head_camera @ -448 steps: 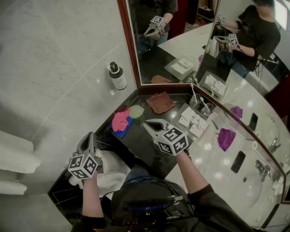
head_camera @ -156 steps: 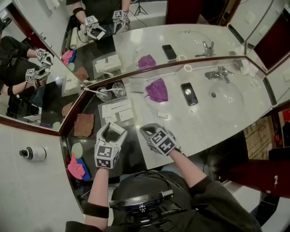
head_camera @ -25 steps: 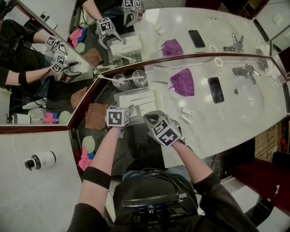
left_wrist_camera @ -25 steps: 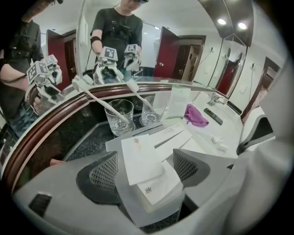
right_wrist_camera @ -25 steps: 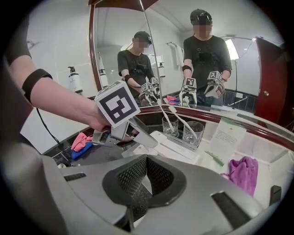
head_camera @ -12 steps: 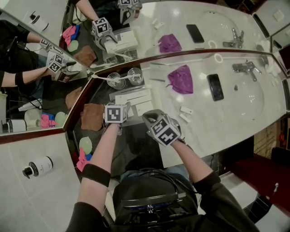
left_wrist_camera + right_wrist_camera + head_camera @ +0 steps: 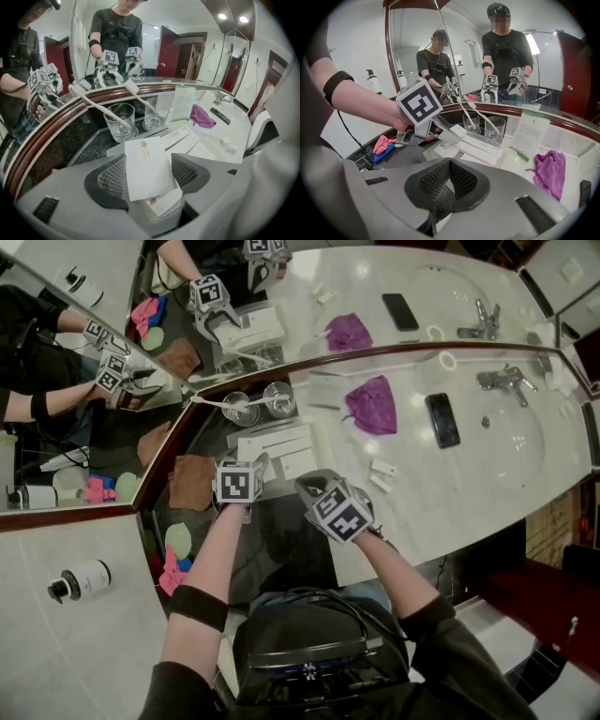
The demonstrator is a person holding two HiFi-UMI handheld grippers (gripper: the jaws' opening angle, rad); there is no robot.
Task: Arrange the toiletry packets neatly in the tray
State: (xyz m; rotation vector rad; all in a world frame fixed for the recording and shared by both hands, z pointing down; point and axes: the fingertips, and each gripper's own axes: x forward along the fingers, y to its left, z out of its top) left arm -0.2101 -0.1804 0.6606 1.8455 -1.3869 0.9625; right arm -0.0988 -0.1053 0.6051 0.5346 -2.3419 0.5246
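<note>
A long white marble vanity counter [image 7: 469,484] runs left to right beneath a wall mirror [image 7: 309,296], with a dark stone stretch at its left end; on that dark part, near the person, sits a shallow tray [image 7: 89,146] holding flat white toiletry packets laid side by side; a folded brown cloth [image 7: 194,482] lies just left of it and a crumpled purple cloth [image 7: 373,407] to the right on the marble; two drinking glasses [image 7: 119,123] with toothbrushes in them stand just beyond the tray.

The left gripper [image 7: 257,468] points down over the tray's near end; its jaws have just been closing and stand fairly wide, their pads meeting the side edges of one white packet [image 7: 145,161], which tilts up off another packet beneath it; the right gripper [image 7: 450,180] hangs just right of the tray, jaws pressed together with nothing in them.

The packet looks like thin paper or card: very light, flat, easily bent or creased, and apt to slide out of a loose pinch; a gentle hold across its two long edges near the middle seems best for keeping it square.
</note>
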